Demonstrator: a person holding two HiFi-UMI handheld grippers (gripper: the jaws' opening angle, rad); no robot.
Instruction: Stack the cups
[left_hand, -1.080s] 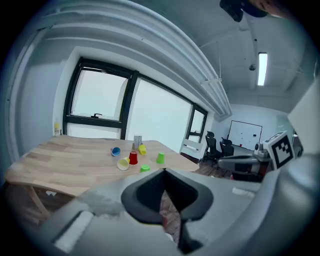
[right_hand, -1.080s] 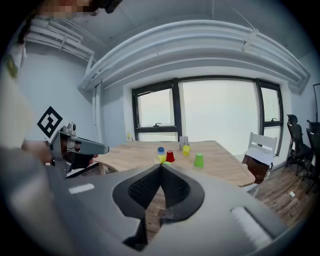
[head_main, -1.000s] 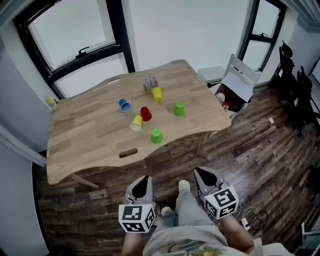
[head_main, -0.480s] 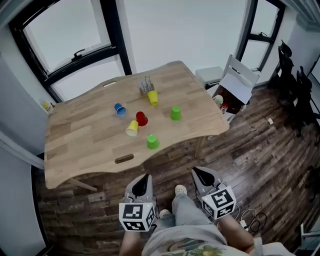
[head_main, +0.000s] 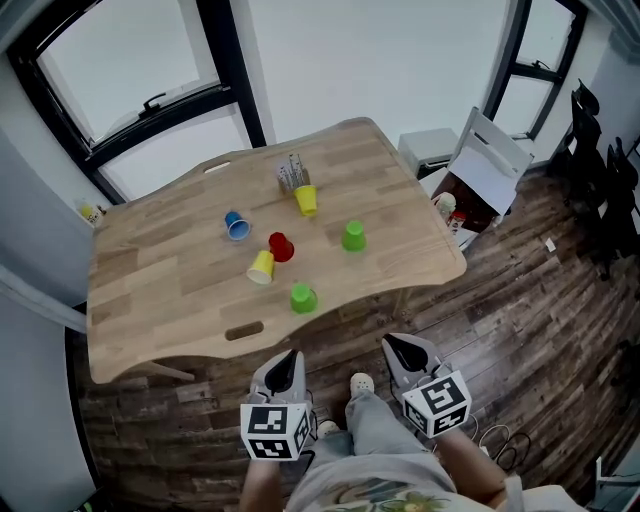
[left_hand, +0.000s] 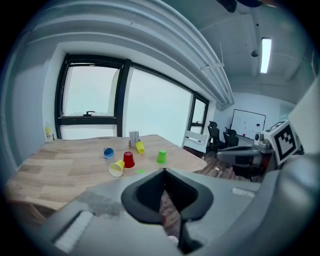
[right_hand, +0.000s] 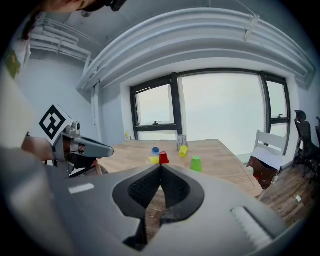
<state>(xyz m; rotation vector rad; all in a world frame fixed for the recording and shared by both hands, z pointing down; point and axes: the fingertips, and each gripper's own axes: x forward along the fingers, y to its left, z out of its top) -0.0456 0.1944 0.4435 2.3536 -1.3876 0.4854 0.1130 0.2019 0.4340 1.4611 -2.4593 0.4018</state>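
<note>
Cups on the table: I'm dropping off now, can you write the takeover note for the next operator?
Left gripper and right gripper: both shut, empty, held over the floor, short of the table.
Cups: six, all separate on the table: blue cup, red cup, near yellow cup next to it, far yellow cup, right green cup, near green cup by the front edge.
Done: nothing stacked.
Left: all the stacking.

Wooden table (head_main: 150, 285) by black-framed windows (head_main: 110, 60); white chair (head_main: 495, 160) beside it; dark plank floor (head_main: 540, 300)
</note>
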